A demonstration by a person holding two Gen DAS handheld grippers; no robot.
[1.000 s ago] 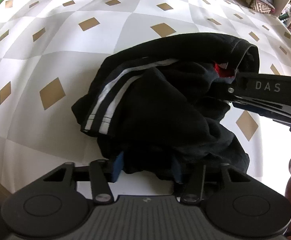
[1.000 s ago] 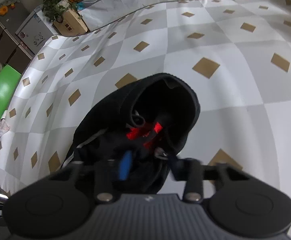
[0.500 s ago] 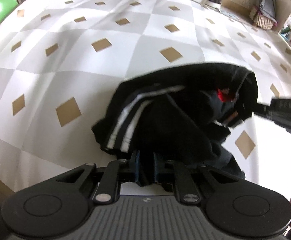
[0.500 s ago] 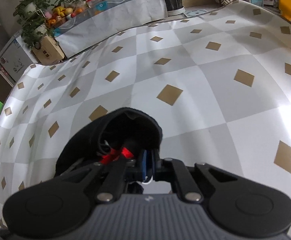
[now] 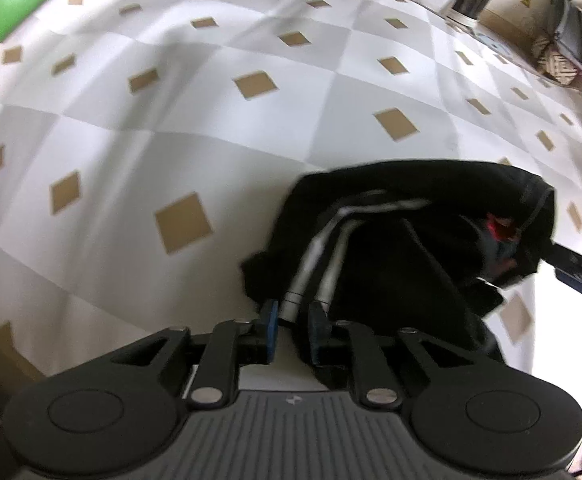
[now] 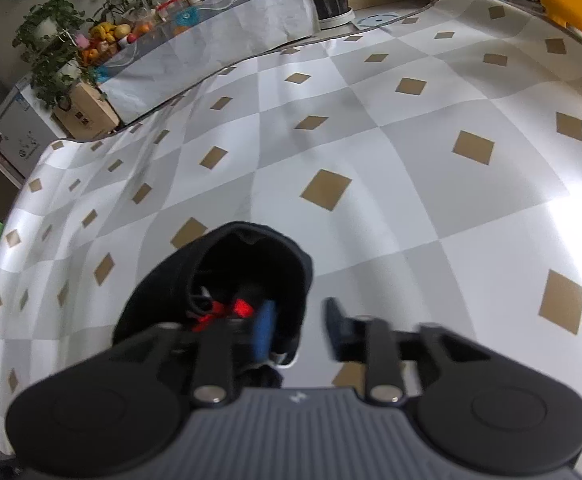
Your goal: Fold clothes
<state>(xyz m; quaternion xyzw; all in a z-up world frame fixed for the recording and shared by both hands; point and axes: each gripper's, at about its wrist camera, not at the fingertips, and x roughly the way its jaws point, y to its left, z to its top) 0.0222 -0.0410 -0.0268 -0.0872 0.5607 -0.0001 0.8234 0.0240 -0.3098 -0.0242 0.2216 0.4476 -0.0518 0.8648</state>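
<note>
A wide table covered in a glossy cloth of white and grey checks with tan diamonds (image 5: pixel 219 128) fills both wrist views, curving away under the fisheye lens toward a cluttered room; along its far edge in the right wrist view runs a side counter draped in pale grey fabric (image 6: pixel 227 36), topped with fruit and jars, with a leafy green potted plant (image 6: pixel 51 56) at its left end and a brown cardboard box (image 6: pixel 87 112) below it; a bright green surface (image 5: pixel 11 4) shows at the upper left corner of the left wrist view. On the cloth lies the task's item, a crumpled black garment with two white side stripes and a red tag inside its opening (image 5: pixel 411 240), bunched in a heap near the table's front edge; in the right wrist view its round dark opening faces the camera, the red tag showing just inside. The left gripper (image 5: pixel 293 320) has its two fingers drawn close together on the striped edge of the garment, the white stripes running straight into the narrow gap between the blue pad and the black one; the fabric there is pinched. The right gripper (image 6: pixel 297 330) has its fingers spread apart, the blue-padded one blurred against the rim of the garment's opening and the dark one over bare tablecloth; nothing is clamped between them; its dark body also enters the left wrist view at the right edge, beside the garment.
</note>
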